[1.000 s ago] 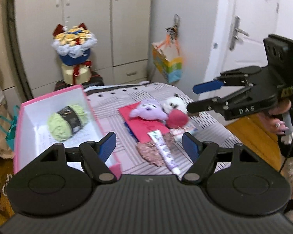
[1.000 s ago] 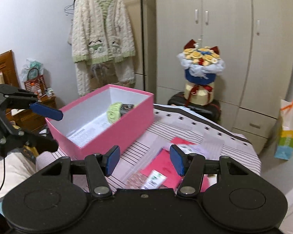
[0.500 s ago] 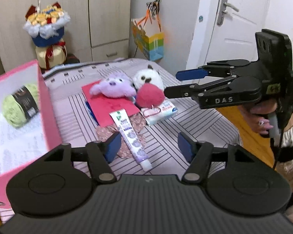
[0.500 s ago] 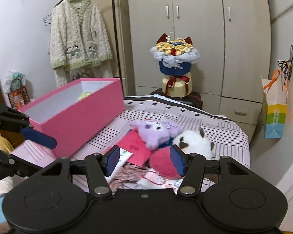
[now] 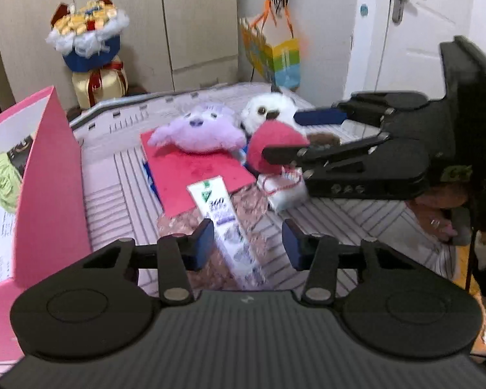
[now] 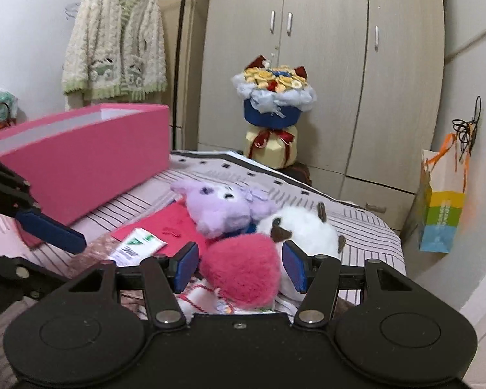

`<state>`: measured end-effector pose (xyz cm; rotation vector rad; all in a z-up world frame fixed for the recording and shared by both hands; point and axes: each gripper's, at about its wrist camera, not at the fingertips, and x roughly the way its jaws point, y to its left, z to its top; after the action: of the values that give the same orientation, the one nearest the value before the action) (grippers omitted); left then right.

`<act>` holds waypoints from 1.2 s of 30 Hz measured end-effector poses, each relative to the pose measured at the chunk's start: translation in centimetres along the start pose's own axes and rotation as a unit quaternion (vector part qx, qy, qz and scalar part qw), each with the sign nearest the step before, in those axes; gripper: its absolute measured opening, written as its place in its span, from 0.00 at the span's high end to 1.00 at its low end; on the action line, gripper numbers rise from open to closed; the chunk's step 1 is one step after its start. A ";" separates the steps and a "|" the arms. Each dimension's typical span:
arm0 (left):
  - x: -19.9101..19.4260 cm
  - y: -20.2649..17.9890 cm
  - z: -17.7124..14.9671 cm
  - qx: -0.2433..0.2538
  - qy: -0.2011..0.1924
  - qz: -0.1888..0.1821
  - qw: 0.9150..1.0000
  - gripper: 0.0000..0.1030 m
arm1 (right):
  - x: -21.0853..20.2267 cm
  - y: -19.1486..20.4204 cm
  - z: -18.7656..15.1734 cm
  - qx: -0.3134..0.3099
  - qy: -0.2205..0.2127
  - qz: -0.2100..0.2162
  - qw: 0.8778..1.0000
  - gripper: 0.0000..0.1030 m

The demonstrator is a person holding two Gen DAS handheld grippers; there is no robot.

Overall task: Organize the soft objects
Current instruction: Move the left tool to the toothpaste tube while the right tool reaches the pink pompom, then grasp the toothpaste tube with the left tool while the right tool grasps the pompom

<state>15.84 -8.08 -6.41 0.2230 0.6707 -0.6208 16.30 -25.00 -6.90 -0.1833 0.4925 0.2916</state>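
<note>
A fluffy red pom-pom (image 6: 243,270) lies on the striped table, between the open fingers of my right gripper (image 6: 241,265); whether they touch it I cannot tell. It also shows in the left wrist view (image 5: 275,142). Behind it lie a purple plush (image 6: 223,210) and a white plush (image 6: 303,230). A pink box (image 5: 48,175) at the left holds a green yarn ball (image 5: 3,178). My left gripper (image 5: 248,243) is open and empty above a white tube (image 5: 223,217).
A red card (image 5: 194,175), a patterned pouch (image 5: 243,207) and a small white packet (image 5: 285,191) lie on the table. A flower bouquet (image 6: 275,97), a wardrobe, a hanging cardigan (image 6: 113,42) and a colourful paper bag (image 6: 440,204) stand behind.
My right gripper has moved down and forward, so the red pom-pom now sits between its fingers. My left gripper has swung right, away from the pink box and toward the tube.
</note>
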 end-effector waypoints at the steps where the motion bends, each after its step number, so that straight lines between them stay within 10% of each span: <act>1: 0.0 -0.1 -0.2 -0.003 -0.013 -0.001 1.000 0.56 | 0.1 0.2 -0.2 -0.004 0.001 -0.004 1.000 0.40; 11: 1.7 -0.5 -2.0 -0.043 -0.029 0.073 0.996 0.62 | 1.5 0.4 -1.3 0.013 0.015 -0.010 1.000 0.48; 36: 0.8 -0.4 -3.4 -0.114 -0.060 0.086 0.988 0.77 | -1.8 -0.6 -2.1 0.139 -0.024 -0.009 0.990 0.62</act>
<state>14.35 -7.48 -9.59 0.0291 0.5945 -0.3844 14.05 -26.49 -7.73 0.0911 0.4791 0.2069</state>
